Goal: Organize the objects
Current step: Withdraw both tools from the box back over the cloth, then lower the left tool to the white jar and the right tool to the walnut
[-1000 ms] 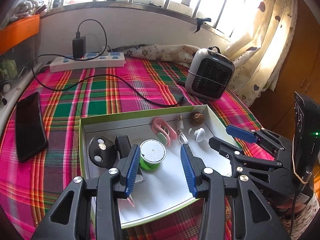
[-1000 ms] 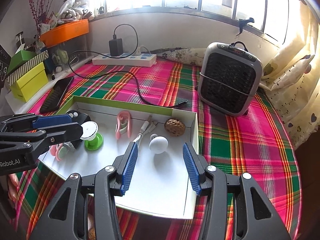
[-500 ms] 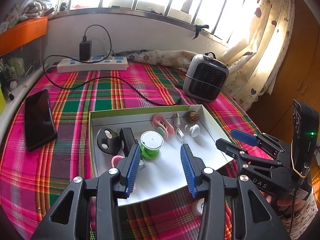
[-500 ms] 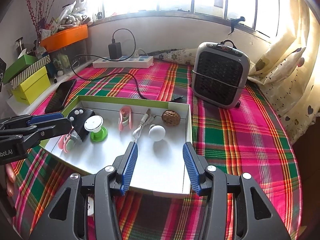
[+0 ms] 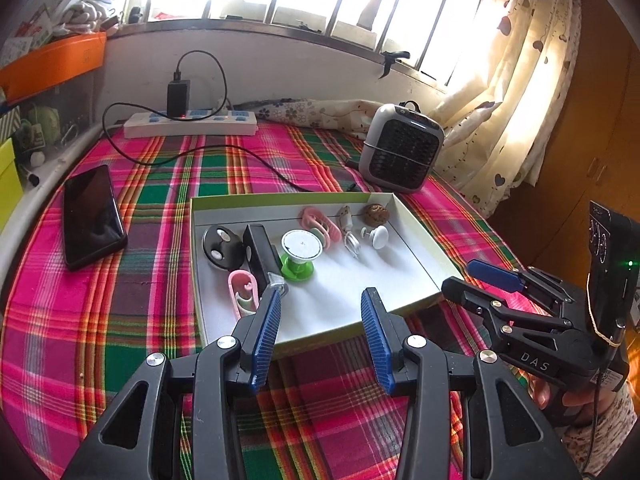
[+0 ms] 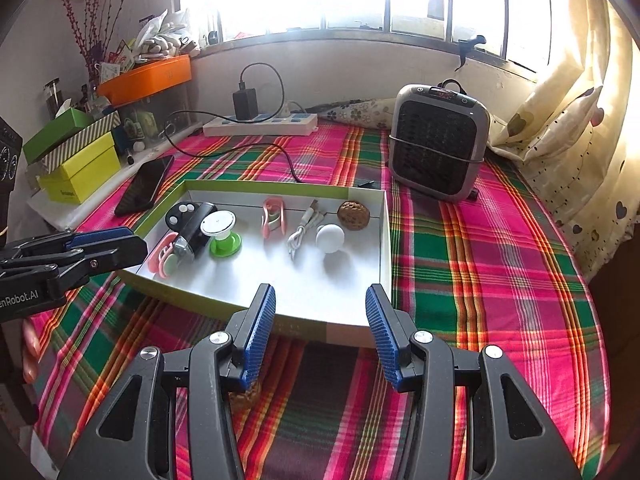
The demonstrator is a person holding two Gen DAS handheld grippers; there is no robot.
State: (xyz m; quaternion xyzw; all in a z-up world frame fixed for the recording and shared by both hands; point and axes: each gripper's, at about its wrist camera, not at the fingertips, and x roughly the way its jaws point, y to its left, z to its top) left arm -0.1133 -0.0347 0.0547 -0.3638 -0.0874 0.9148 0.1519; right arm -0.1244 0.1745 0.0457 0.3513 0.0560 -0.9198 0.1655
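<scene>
Tray [image 5: 416, 236]; boxes [image 6: 80, 172] rightward only.

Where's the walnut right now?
The walnut lies in the far right corner of the tray, just behind the white knob, in both wrist views.

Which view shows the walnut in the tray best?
The right wrist view: the walnut sits larger and unobstructed in the tray's far corner. The left wrist view shows the walnut smaller, farther off, but still unblocked.

cloth [image 5: 160, 320]: pink-green plaid | tray [image 5: 420, 252]: white, lime rim | spool [image 5: 298, 254]: green-white | curtain [image 5: 520, 92]: cream, hearts | phone [image 5: 92, 216]: black
</scene>
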